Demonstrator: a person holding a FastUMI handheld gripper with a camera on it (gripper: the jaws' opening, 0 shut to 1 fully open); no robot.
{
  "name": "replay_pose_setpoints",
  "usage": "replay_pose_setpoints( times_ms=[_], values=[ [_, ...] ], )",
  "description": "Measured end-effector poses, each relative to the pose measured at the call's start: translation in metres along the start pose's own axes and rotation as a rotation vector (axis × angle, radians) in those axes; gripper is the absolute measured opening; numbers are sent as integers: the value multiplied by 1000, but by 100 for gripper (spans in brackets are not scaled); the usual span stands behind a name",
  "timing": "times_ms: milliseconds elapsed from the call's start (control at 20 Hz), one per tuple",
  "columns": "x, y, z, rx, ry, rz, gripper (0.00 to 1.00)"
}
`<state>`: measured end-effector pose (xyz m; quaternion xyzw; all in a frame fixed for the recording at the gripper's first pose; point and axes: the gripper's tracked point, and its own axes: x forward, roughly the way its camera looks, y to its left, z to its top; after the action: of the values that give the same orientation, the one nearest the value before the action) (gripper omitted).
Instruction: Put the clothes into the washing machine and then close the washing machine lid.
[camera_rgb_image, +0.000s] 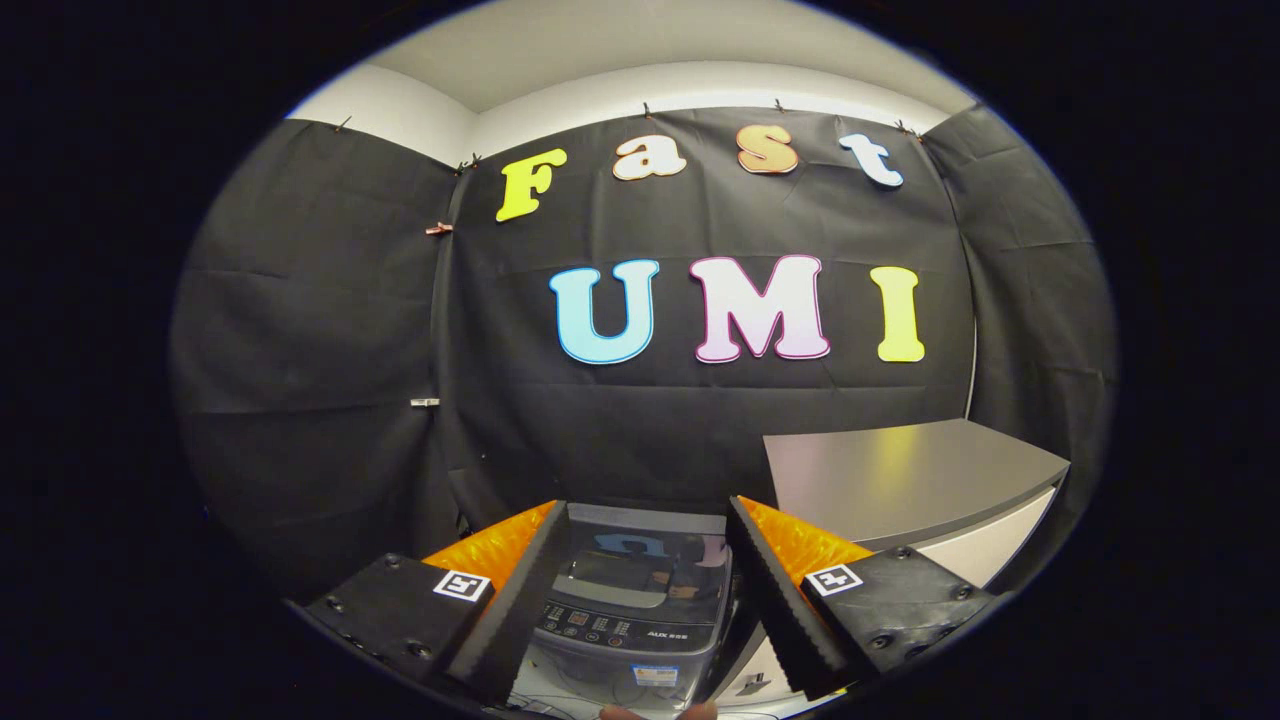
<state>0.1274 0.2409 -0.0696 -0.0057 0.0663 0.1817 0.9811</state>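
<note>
A grey top-loading washing machine stands low down, seen between and just beyond my fingers. Its dark glass lid lies flat and shut, mirroring the wall behind. A control panel with small buttons runs along its near edge. My gripper is open, held above the machine's near side, with nothing between its fingers. No clothes are in sight.
A grey table with a white side stands to the right of the machine, its top bare. Black cloth walls close in the back and both sides. A fingertip shows below the machine's front.
</note>
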Motion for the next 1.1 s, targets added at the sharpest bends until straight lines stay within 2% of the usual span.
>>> replay_pose_setpoints(
  times_ms=[1100],
  values=[
    [-5,-13,7,5,-17,-52,99]
  ],
)
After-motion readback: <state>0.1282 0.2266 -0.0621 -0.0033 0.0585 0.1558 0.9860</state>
